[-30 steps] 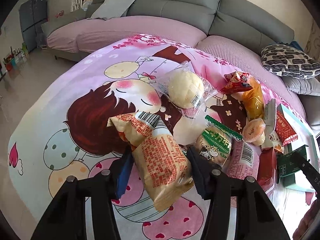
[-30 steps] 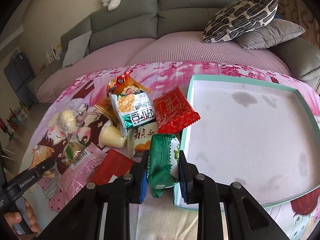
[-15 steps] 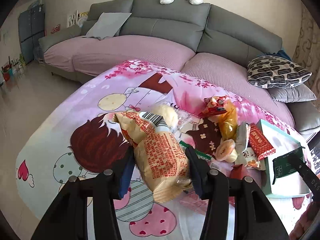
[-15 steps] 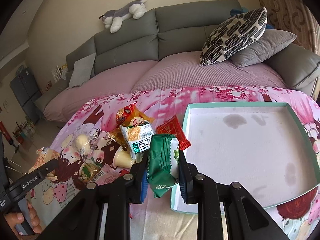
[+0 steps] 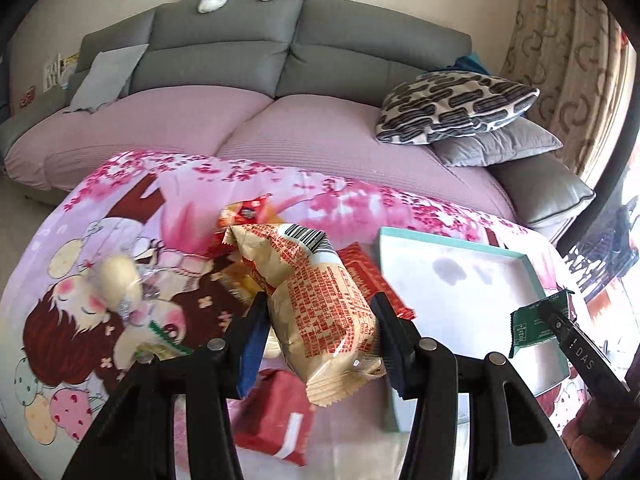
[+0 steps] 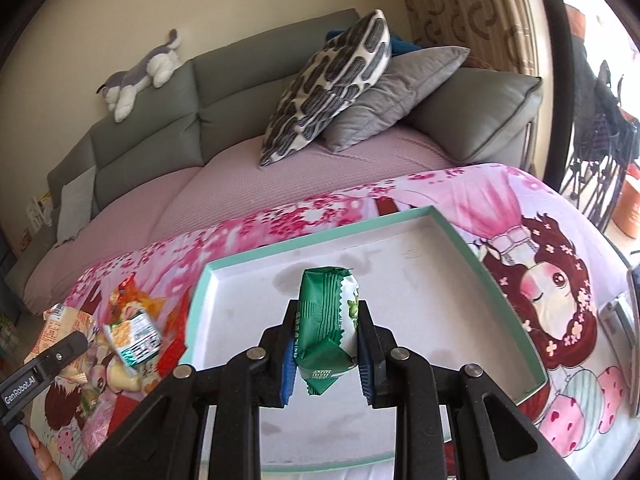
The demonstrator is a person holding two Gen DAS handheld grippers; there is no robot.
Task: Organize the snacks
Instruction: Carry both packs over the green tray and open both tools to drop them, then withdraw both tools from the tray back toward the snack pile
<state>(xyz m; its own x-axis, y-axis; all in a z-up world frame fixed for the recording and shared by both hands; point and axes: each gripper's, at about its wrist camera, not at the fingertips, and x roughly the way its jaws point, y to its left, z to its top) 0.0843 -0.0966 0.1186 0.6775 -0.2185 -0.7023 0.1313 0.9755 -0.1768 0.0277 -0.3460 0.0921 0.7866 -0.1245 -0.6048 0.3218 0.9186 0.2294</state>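
Note:
My left gripper (image 5: 320, 320) is shut on a cream snack packet with red print (image 5: 316, 300) and holds it in the air over the snack pile, just left of the white tray with a teal rim (image 5: 452, 240). My right gripper (image 6: 328, 332) is shut on a green snack packet (image 6: 326, 320) and holds it above the inside of the same tray (image 6: 224, 272). The green packet (image 5: 536, 320) also shows at the right in the left wrist view. The cream packet (image 6: 52, 328) shows at the far left in the right wrist view.
Loose snacks lie on the pink cartoon cloth (image 5: 100, 240): a round bun in clear wrap (image 5: 118, 280), a red packet (image 5: 276, 420), a green-and-white packet (image 6: 134, 336). A grey sofa (image 5: 280, 60) with patterned cushion (image 5: 452, 108) stands behind.
Both grippers have lifted and swung to the right with their packets. The green packet moved from the tray's left edge to over the tray. The cream packet moved from the cloth toward the tray.

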